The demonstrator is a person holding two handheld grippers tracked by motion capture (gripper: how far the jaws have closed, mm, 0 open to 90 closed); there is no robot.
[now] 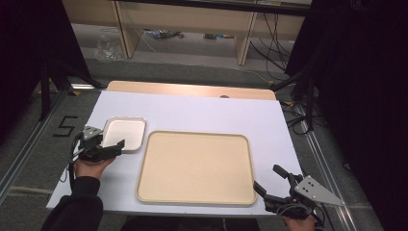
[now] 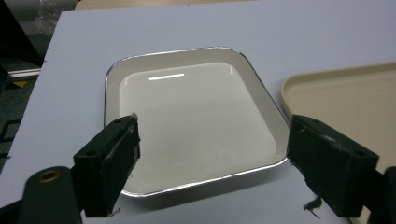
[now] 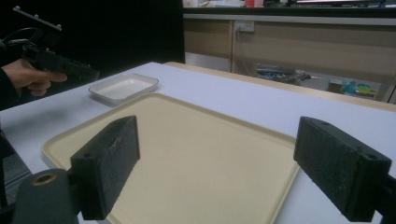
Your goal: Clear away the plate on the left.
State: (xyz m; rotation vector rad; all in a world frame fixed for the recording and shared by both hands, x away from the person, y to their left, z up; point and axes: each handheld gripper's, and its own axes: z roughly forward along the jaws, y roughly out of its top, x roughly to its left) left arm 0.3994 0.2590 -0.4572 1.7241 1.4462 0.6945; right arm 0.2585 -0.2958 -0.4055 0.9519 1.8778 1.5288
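Sitting at about ten o'clock on the white table (image 1: pixel 202 113), the small white dish (image 1: pixel 124 133) looks light, rigid and glossy, so probably slippery; its raised rim seems the best hold. The left gripper (image 1: pixel 113 146) hovers at its near edge, jaws spread. At five o'clock the right gripper (image 1: pixel 269 182) waits released beside the beige tray (image 1: pixel 195 166).

One white dish (image 1: pixel 124 133) sits left of centre, one beige tray (image 1: pixel 196 167) mid-frame, and two grippers at the bottom corners.
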